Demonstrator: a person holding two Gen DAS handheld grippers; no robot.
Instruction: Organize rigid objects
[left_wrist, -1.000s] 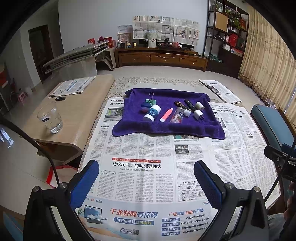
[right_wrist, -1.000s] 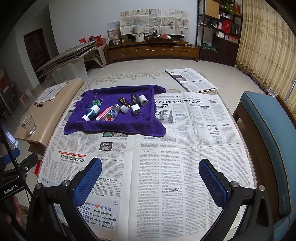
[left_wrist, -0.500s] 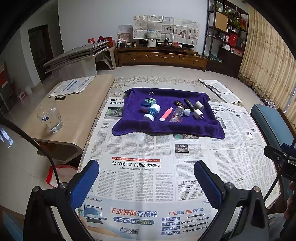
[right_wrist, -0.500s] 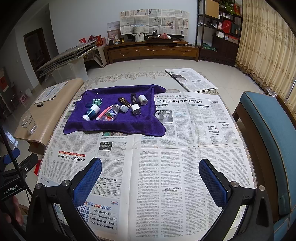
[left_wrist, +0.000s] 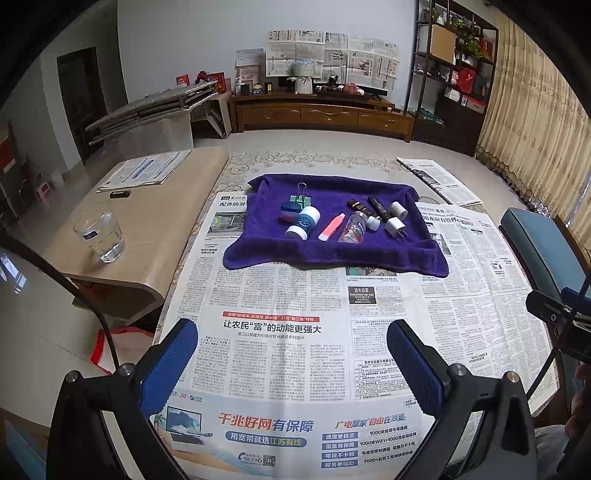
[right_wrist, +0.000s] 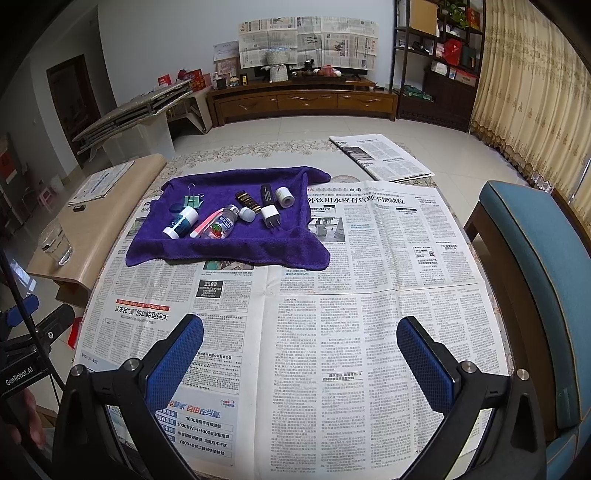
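Nothing moved; newspaper (left_wrist: 280, 354) covers floor.

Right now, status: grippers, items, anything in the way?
Left gripper and right gripper open, empty, over newspaper. Items untouched on purple towel. Path to them clear.

A towel (left_wrist: 332, 251) lies on newspaper (left_wrist: 280, 354) at the far middle. On it, left to right: clip (left_wrist: 301, 199), jar (left_wrist: 290, 211), tube (left_wrist: 303, 222), pen (left_wrist: 331, 227), bottle (left_wrist: 353, 228), plug (left_wrist: 395, 226). A glass (left_wrist: 99, 236) stands on the bench (left_wrist: 155, 229) left of the newspaper.
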